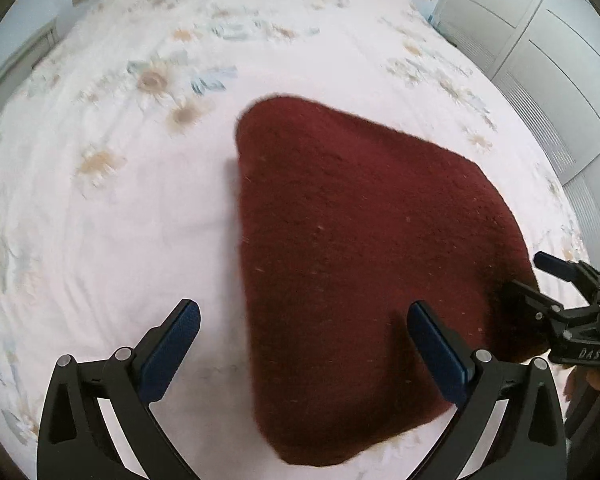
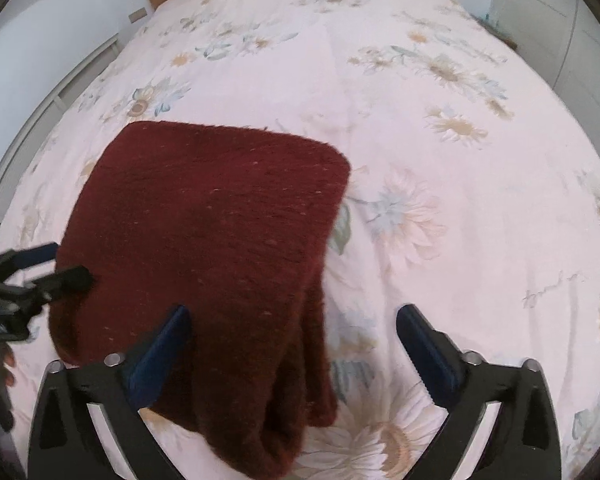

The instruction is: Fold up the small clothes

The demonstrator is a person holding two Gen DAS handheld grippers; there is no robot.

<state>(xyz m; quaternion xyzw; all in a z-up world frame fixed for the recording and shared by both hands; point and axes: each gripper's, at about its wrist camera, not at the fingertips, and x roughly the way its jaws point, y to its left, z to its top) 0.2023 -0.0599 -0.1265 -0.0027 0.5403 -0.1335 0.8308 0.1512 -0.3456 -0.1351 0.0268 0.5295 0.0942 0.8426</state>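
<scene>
Left wrist view, garment: the dark red fuzzy knitted garment (image 1: 364,248) is lying folded on the bed with the white floral bedspread (image 1: 112,200), right of centre.
Left wrist view, left claw (image 1: 303,314): it's hanging wide apart above the garment's near left edge, gripping nothing.
Left wrist view, right claw (image 1: 534,270): it's poking in from the right edge, spread wide too, with one finger over the garment's right corner.
Right wrist view, garment: the knit (image 2: 212,248) is sitting left of centre, its near end bunching into thick folds.
Right wrist view, right claw (image 2: 292,318): it's straddling the garment's right edge, wide and empty.
Right wrist view, left claw (image 2: 64,262): blurry at the left, looking parted.
</scene>
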